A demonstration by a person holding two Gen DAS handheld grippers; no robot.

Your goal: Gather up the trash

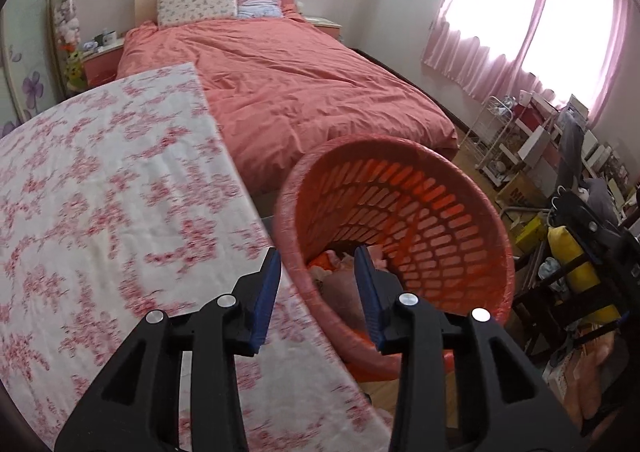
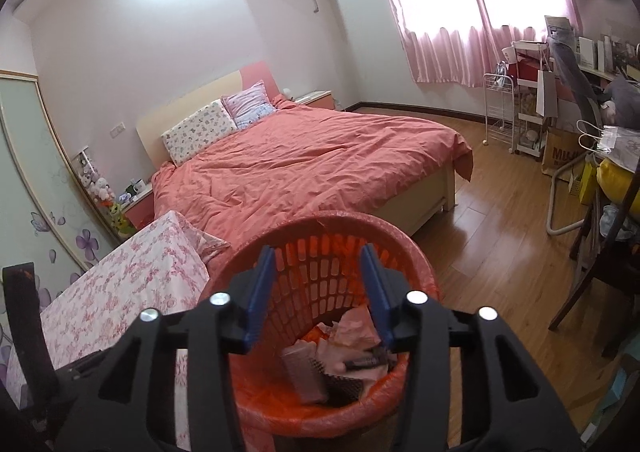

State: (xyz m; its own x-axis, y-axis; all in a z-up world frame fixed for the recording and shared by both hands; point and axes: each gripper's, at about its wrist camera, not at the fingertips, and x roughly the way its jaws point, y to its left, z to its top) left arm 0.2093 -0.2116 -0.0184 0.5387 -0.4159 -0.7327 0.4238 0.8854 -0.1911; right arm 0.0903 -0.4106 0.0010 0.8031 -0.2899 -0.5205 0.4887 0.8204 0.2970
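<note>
An orange slotted waste basket (image 1: 432,212) lined with a thin plastic bag stands on the floor beside a table. It holds crumpled tissues and wrappers (image 2: 352,332) and a dark hairbrush (image 2: 344,384). My left gripper (image 1: 318,256) is open and empty, over the basket's near rim by the table edge. My right gripper (image 2: 318,252) is open and empty, above the basket mouth (image 2: 400,248), looking down into it.
A table with a pink floral cloth (image 1: 100,192) lies left of the basket. A bed with a salmon duvet (image 2: 312,164) is behind. Wood floor (image 2: 500,236) runs right toward a dark chair (image 2: 600,264), racks and bags (image 2: 532,120).
</note>
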